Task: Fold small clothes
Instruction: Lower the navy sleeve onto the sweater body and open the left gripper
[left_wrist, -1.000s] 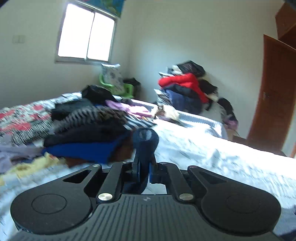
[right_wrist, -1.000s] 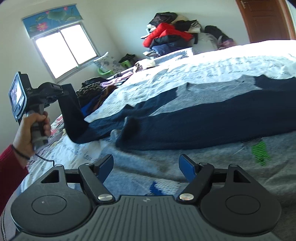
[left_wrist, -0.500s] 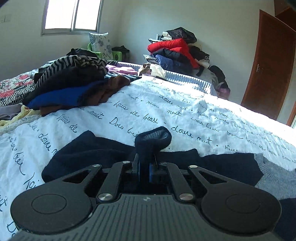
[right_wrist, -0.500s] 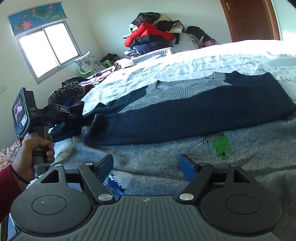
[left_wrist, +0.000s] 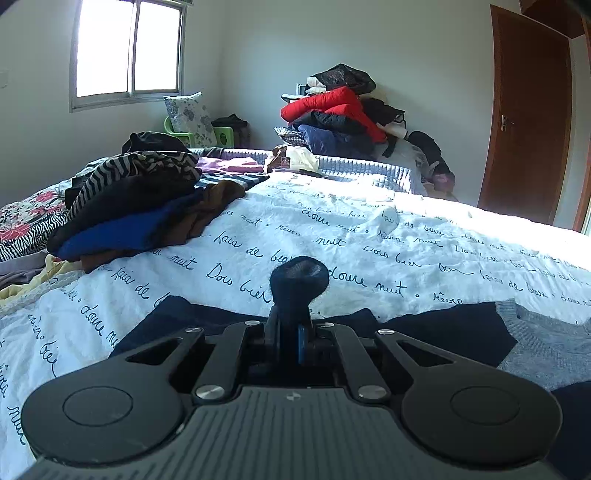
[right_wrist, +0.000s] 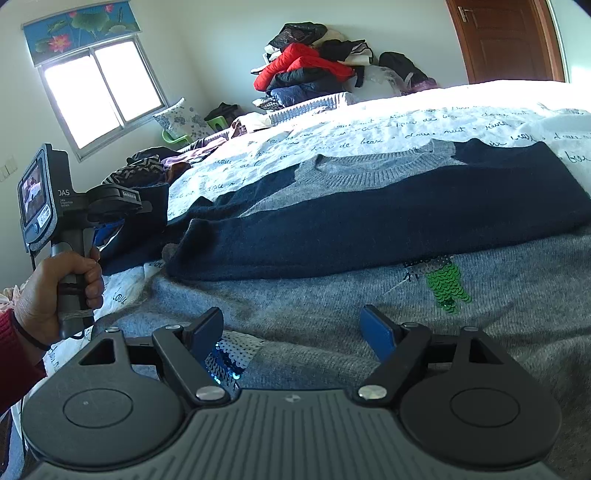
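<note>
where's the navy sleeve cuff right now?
The sleeve cuff is pinched in the shut left tongs, centre of the left wrist view, just above the lettered bedsheet, with the folded clothes pile to its left.

Black two-finger right gripper (right_wrist: 293, 328) with blue pads (right_wrist: 376, 332); ribbed grey housing, silver pivot screws, round side discs; left gripper (left_wrist: 290, 334) same build; handheld unit grey, small screen (right_wrist: 34, 192), "DAS" lettering; red sleeve (right_wrist: 16, 350); dark wrist band (right_wrist: 29, 338).
</note>
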